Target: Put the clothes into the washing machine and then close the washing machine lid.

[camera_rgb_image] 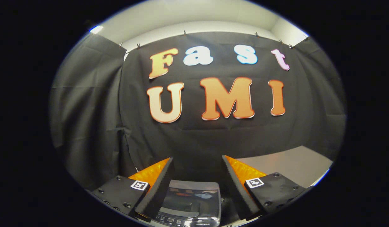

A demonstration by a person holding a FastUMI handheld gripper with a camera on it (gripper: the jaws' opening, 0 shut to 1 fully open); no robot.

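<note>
My gripper (197,162) is open, its two fingers spread wide with nothing between them, and it points at the black cloth wall. Low between the fingers lies a small washing machine (189,201) with a dark glossy lid that lies flat and reflects the wall, and a strip of buttons along its near edge. I cannot see any clothes from here.
A pale grey table top (289,165) stretches to the right beyond the right finger. Black cloth (87,119) hangs close on the left and straight ahead. A white wall and ceiling rise above the cloth.
</note>
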